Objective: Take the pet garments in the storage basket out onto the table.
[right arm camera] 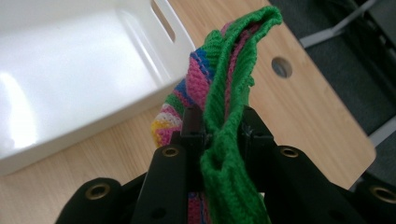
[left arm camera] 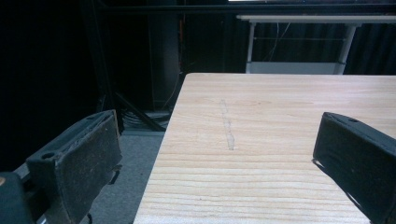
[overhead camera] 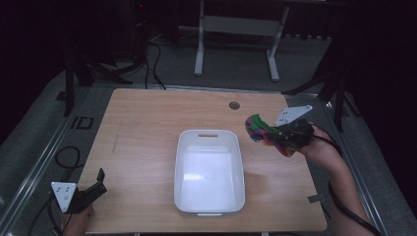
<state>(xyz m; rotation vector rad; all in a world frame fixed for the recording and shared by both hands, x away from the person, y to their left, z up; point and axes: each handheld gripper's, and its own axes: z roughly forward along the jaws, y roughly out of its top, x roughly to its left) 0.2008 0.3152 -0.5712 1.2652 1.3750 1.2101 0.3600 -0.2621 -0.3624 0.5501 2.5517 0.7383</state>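
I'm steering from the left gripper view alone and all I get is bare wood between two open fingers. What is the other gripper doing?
Observer: The right gripper is shut on a multicoloured knitted cloth, held up at the right side of the table.
Operator: Anything else on the table?
Observer: A white bin sits in the middle, with nothing in it.
Operator: Is the cloth over the bin yet?
Observer: No. In the high view it hangs just right of the bin's far right corner, above the wood.
Operator: And where am I relative to the bin?
Observer: Your left gripper is at the table's near left corner, well left of the bin.
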